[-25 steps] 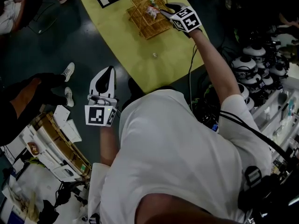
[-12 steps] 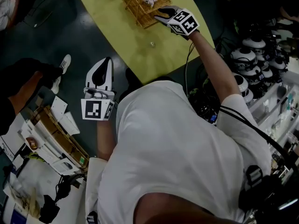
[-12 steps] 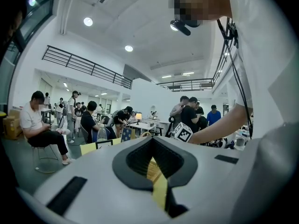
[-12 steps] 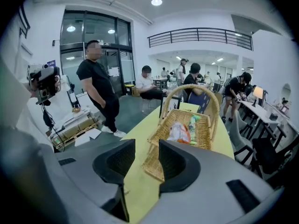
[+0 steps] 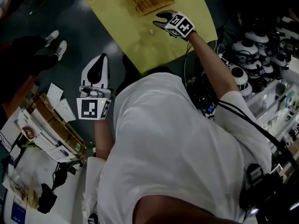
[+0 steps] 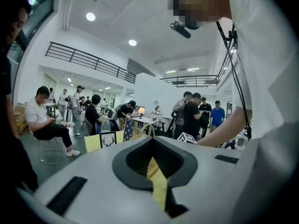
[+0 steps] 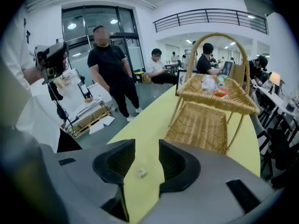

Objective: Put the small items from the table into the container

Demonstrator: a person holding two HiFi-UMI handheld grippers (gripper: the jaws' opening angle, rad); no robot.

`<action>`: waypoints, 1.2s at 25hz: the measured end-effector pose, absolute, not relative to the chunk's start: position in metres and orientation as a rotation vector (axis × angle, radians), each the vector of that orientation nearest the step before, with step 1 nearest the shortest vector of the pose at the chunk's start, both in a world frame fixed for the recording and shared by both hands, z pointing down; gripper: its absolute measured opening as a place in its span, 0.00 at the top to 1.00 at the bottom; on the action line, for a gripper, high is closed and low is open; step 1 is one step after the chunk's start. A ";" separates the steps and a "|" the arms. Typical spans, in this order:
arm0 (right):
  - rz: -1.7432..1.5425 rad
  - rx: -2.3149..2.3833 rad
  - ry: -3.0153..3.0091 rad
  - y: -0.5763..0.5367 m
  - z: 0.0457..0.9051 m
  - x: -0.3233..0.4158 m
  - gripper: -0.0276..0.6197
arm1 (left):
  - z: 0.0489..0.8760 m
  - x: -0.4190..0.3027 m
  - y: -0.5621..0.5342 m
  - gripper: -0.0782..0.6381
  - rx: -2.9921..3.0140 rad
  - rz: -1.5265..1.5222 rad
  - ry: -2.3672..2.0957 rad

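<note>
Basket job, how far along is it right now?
Done: a few items lie in the wicker basket. In hand: the right hand-held gripper, jaws apart and empty, is lined up on one small item on the yellow table. Left: gripping it and carrying it to the basket.

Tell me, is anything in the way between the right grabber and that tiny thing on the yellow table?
Nothing that shows. The right gripper has its jaws open, and the small item lies in line with the gap between them on the bare yellow table. The wicker basket stands farther along, beyond the item.
</note>
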State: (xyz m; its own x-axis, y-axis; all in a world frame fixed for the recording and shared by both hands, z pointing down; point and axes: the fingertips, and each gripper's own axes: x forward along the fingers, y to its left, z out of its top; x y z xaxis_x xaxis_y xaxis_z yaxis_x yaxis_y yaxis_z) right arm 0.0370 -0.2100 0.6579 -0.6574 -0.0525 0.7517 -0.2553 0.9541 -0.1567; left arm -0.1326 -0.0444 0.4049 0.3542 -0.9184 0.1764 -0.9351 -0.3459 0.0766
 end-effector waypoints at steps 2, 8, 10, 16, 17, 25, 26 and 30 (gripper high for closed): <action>0.311 0.166 -2.243 -0.198 0.680 0.042 0.69 | 0.410 -0.129 -0.043 0.88 2.423 0.164 -1.698; 0.343 0.083 -2.191 -0.171 0.720 0.046 0.70 | 0.420 -0.126 -0.031 0.88 2.362 0.189 -1.717; 0.338 0.067 -2.176 -0.166 0.731 0.047 0.69 | 0.423 -0.126 -0.028 0.88 2.339 0.199 -1.724; 0.234 -0.017 -2.108 -0.152 0.760 0.050 0.69 | 0.434 -0.120 -0.018 0.88 2.276 0.210 -1.739; 0.200 -0.044 -2.092 -0.149 0.763 0.049 0.69 | 0.436 -0.121 -0.016 0.88 2.266 0.210 -1.741; 0.068 -0.147 -2.004 -0.145 0.796 0.046 0.69 | 0.450 -0.128 -0.003 0.88 2.179 0.218 -1.773; 0.054 -0.161 -1.993 -0.142 0.799 0.045 0.69 | 0.452 -0.130 -0.001 0.88 2.170 0.216 -1.777; -0.049 -0.217 -1.936 -0.136 0.814 0.045 0.69 | 0.456 -0.134 0.006 0.88 2.142 0.215 -1.786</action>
State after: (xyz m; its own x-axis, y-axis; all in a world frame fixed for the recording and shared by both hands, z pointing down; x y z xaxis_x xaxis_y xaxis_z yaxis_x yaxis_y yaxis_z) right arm 0.0448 -0.1362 0.8140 -0.3516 0.1283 0.9273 0.1748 0.9821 -0.0696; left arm -0.1344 0.0058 0.4562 0.1972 -0.9232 0.3299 -0.9751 -0.1500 0.1630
